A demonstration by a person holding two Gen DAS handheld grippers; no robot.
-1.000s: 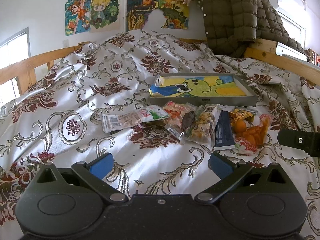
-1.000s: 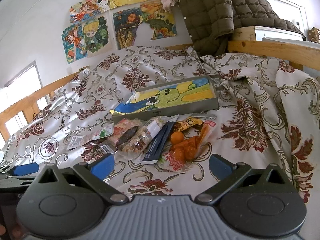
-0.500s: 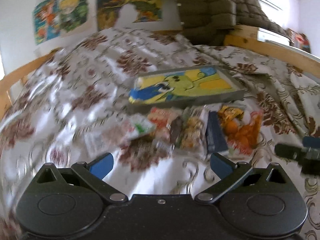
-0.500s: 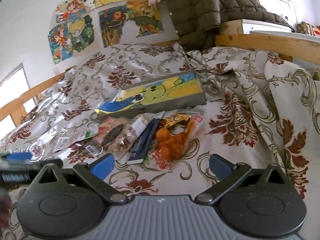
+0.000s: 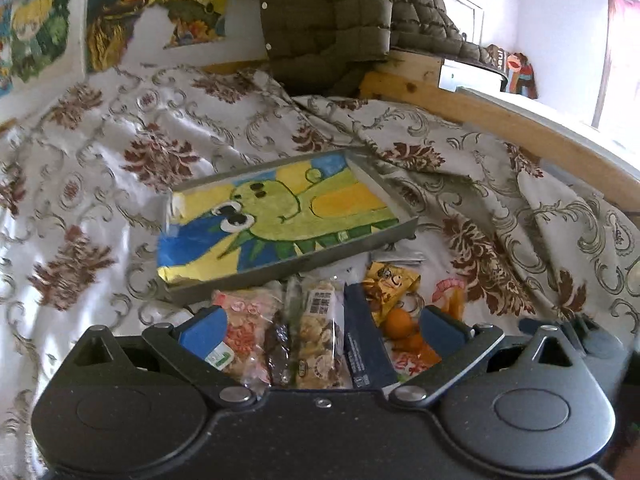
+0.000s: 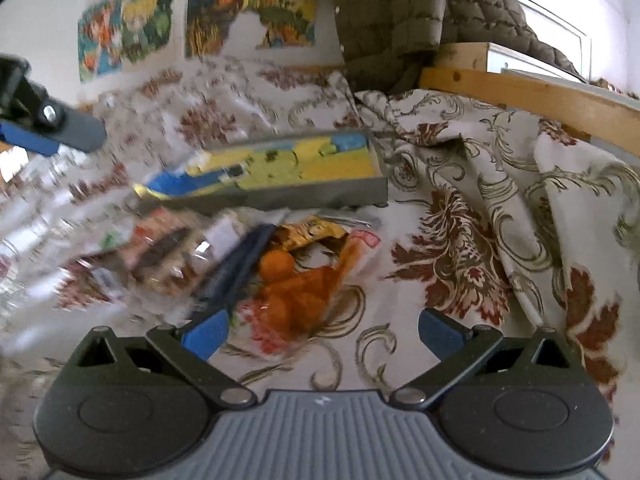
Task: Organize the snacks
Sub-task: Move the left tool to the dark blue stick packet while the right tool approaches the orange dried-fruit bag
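Note:
A row of snack packets lies on the patterned bedspread in front of a shallow grey tray [image 5: 402, 196] lined with a cartoon picture. In the left wrist view my left gripper [image 5: 324, 330] is open, low over the clear nut packets [image 5: 316, 340], with a dark blue bar [image 5: 364, 344] and an orange snack bag [image 5: 404, 324] between its fingers. In the right wrist view my right gripper [image 6: 322, 334] is open just in front of the orange snack bag [image 6: 304, 284]; the tray [image 6: 312, 196] lies behind. The left gripper shows at that view's left edge [image 6: 44, 128].
A wooden bed rail [image 5: 500, 120] runs along the right. An olive puffer jacket [image 5: 332, 20] hangs at the back over the headboard. Drawings are stuck on the wall [image 6: 128, 32]. The bedspread bunches in folds right of the tray [image 6: 480, 152].
Both grippers have moved forward toward the snack row. The left one swung right and now sits close over the packets; the right one closed in on the orange bag. Both stay open.

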